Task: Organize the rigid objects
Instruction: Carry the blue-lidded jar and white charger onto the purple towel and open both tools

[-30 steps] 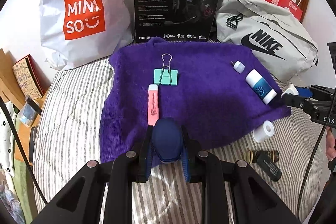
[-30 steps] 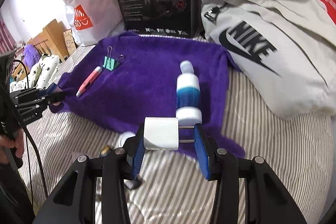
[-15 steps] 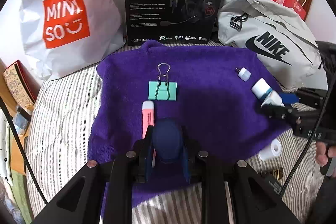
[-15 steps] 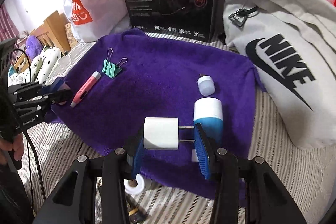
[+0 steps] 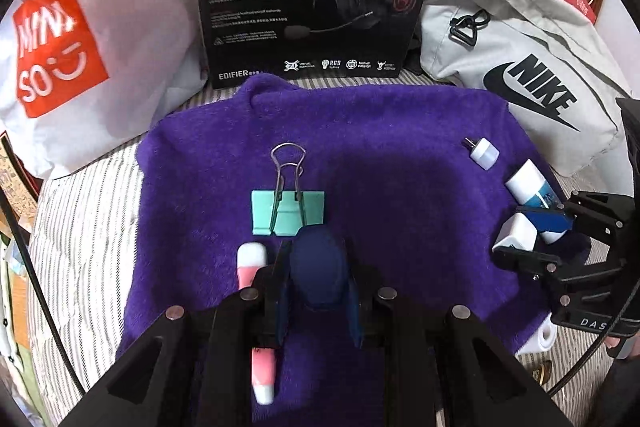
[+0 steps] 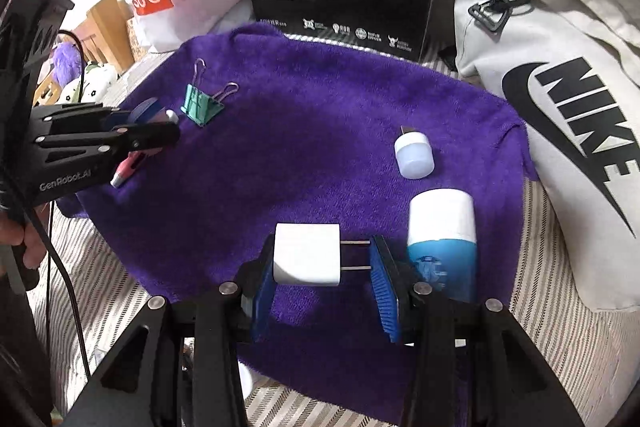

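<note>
As both advance over the purple towel (image 5: 400, 155), left gripper (image 5: 318, 281) clamping navy object (image 5: 316, 267), right gripper (image 6: 322, 263) clamping charger (image 6: 306, 255).

I have a dark blue oval piece (image 5: 318, 269) pinched upright in my left fingers and a white plug (image 6: 307, 254), prongs pointing right, in my right. On the purple towel (image 6: 320, 131) lie a mint binder clip (image 5: 287, 211), a pink marker (image 5: 252, 263), a small white cap (image 6: 414, 155) and a white-and-blue tube (image 6: 442, 239).

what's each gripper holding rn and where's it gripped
The right gripper holds a white plug adapter, clamped end to end: one pad on its back face, the other on the prong tips. The left gripper holds a dark blue rounded object by its sides.
</note>
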